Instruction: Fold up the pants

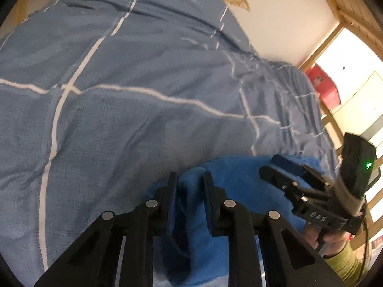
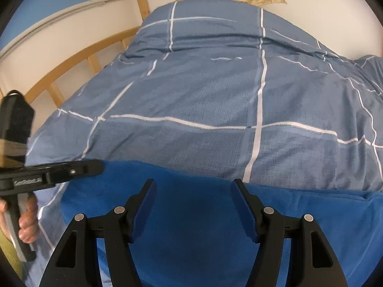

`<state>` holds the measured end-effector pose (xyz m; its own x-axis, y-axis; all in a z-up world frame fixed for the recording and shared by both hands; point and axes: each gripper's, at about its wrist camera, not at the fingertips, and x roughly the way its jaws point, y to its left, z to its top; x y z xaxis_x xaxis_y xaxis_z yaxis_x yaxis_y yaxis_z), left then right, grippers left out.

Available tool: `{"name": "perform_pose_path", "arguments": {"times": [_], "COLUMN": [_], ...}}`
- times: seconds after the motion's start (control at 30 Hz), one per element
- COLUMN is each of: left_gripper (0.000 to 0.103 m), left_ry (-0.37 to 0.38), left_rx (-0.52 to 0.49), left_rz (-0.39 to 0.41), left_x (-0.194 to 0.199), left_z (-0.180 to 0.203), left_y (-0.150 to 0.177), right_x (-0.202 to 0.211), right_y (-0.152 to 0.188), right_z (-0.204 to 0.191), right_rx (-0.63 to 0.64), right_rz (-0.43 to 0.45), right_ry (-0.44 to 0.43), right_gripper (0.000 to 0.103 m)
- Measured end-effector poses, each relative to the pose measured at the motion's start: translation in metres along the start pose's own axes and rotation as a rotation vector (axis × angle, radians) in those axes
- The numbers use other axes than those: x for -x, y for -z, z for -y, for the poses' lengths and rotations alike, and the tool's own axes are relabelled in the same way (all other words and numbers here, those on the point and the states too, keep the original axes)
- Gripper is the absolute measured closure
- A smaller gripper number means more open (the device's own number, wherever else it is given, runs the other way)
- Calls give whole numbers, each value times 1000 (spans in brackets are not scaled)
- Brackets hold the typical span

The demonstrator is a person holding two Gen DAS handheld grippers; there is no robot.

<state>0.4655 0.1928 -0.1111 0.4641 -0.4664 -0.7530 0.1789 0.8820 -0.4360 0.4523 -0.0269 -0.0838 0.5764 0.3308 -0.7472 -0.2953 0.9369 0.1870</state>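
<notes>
Left wrist: left gripper [image 1: 190,179] jaws pinch pants [image 1: 239,172]; right gripper [image 2: 195,186] jaws gape, angled down.

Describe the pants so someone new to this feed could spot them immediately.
Find the bed's checked duvet, grey-blue with white lines. At its near edge, under both tools, lies the pants. They are plain, fuzzy, bright royal blue with no lines, far more vivid than the duvet.

The only lettering I can make out is "DAS", seen upside down in pale letters on the black body of the right gripper [image 1: 287,167], while a small marking on the left gripper [image 2: 100,165] is too blurred to read.
</notes>
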Motion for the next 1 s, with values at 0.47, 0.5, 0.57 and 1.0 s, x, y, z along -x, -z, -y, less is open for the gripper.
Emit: {"name": "perform_pose_path", "arguments": {"times": [0.47,0.5,0.57,1.0], "left_gripper": [69,61,58,35], "left_ry": [-141,-176,-249,-481], "left_rx": [-49,-62,-94,-223], "left_rz": [3,8,41,218], "left_x": [-8,-6,7,116], "left_z": [4,7,16,130], "left_y": [9,9,11,60], "right_x": [-26,-25,-19,103], "right_y": [3,2,2,19], "right_z": [-5,-5,-3,1], "right_rx": [47,49,45,70], "right_rz": [-89,-89,-78,76], "right_ry": [48,48,38,-46], "right_gripper": [38,38,38,37]}}
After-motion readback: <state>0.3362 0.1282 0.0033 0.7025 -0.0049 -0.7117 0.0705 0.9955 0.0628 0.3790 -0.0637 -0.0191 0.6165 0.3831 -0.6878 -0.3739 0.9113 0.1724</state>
